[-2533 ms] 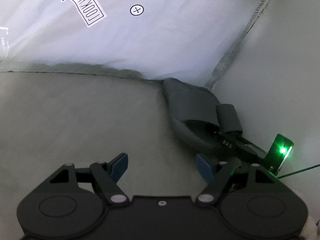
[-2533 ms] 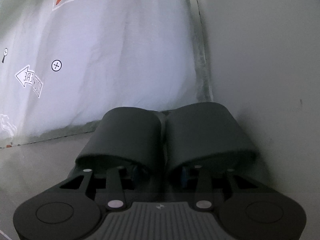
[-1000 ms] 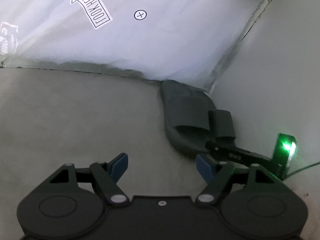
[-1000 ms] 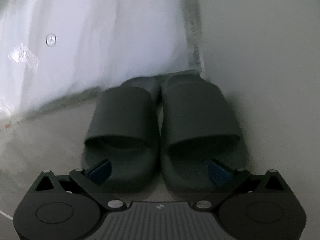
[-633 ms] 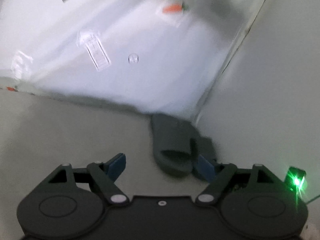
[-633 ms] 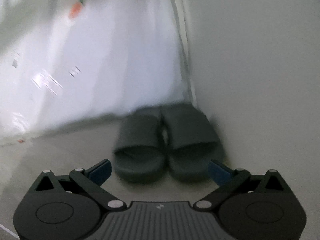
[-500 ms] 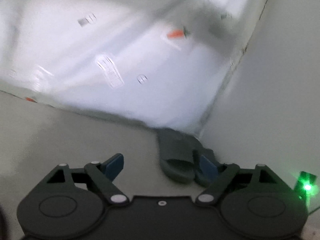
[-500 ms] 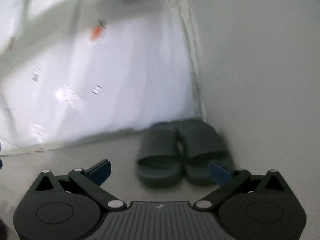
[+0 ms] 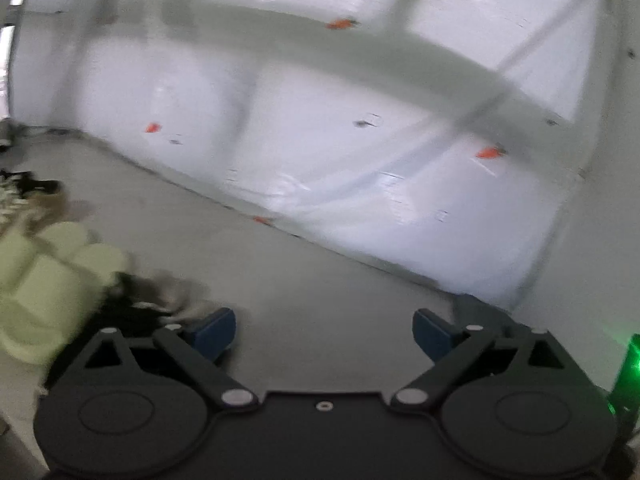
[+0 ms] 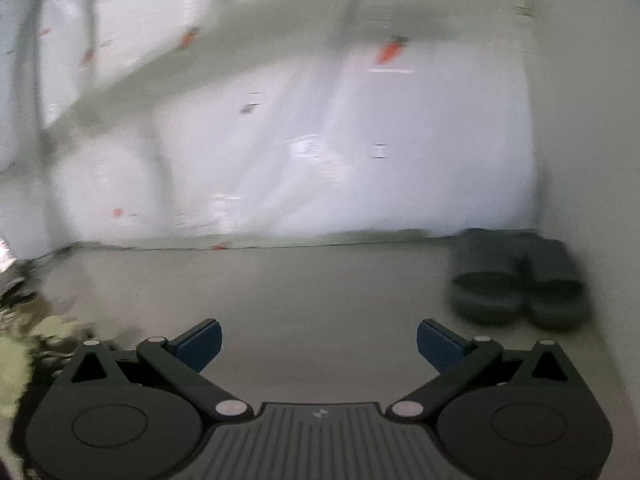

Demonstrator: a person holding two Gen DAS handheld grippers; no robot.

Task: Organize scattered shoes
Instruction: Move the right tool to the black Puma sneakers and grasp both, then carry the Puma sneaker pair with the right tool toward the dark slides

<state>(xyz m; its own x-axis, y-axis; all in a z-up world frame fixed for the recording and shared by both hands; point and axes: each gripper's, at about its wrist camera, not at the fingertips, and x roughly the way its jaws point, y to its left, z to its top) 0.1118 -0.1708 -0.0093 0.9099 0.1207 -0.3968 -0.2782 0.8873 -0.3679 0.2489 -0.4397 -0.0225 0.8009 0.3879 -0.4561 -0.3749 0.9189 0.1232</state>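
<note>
**Sorting shoes: one pair placed, a heap is left**

Standing side by side, the dark grey slides [image 10: 520,280] are set in the corner, toes toward the white plastic sheet [image 10: 320,168] and the right one close to the plain wall [image 10: 592,120]. In the right wrist view they lie ahead and to the right of the right gripper [image 10: 318,342], well apart from it. In the left wrist view only a small grey part shows, just behind the right finger of the left gripper [image 9: 324,330]. This pair looks finished, as I judge it.

Both grippers are wide open and carry nothing; between the blue pads [image 9: 214,330] is only bare grey floor [image 9: 320,280].

What is left lies to the left of the left gripper: pale green slides [image 9: 48,280] in a loose group, touching or overlapping each other, and just beside them something dark and something brownish, too blurred to name. How many shoes are there I cannot tell. The same heap shows at the low left edge of the right wrist view, also blurred.

So the task seems to be in an early or middle part: one pair is arranged, and the heap is probably next to be paired and lined up beside the grey pair.
</note>
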